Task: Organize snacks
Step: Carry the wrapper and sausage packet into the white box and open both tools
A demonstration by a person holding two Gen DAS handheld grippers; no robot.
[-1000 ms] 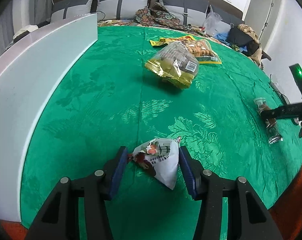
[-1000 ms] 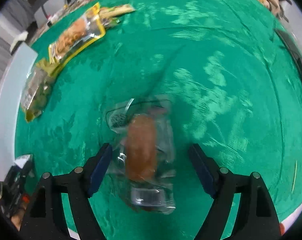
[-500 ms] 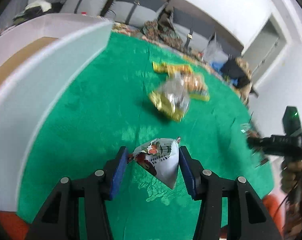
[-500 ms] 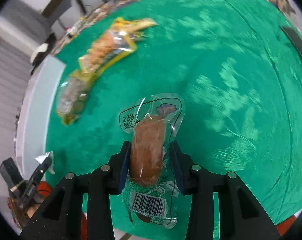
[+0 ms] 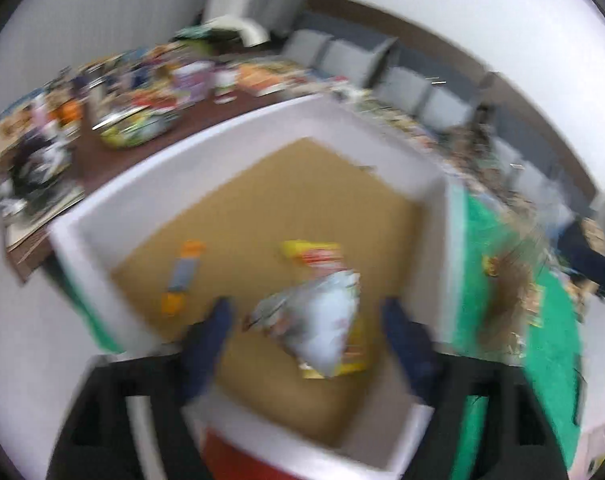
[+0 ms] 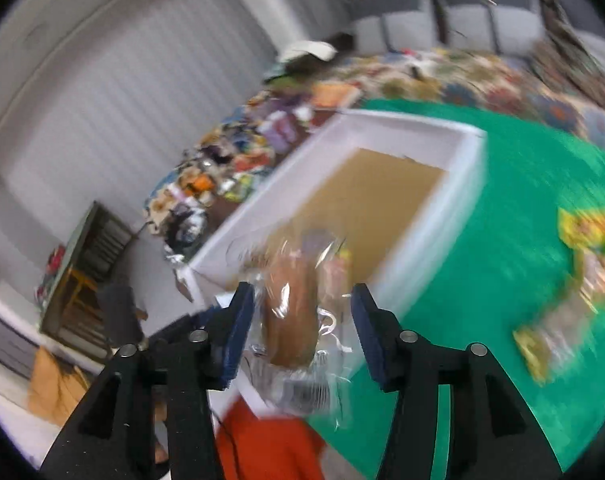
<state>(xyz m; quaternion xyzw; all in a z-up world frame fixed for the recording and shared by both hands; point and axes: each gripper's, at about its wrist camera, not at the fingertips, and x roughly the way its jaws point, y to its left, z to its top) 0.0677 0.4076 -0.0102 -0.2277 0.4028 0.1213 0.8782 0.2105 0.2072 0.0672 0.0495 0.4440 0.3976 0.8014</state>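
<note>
You are at the drop step. Your left gripper (image 5: 306, 320) has just been opening above the white box (image 5: 382, 136); its pads stand clear of the white pouch (image 5: 318, 320), which sits loose between them over the box's brown floor. Your right gripper (image 6: 302, 320) has also just been opening; the clear sausage pack (image 6: 292, 312) lies between its pads, apparently released, at the box's near edge. Two snacks remain on the green cloth (image 6: 482, 280) to the right. Next, I judge, go back for those.
</note>
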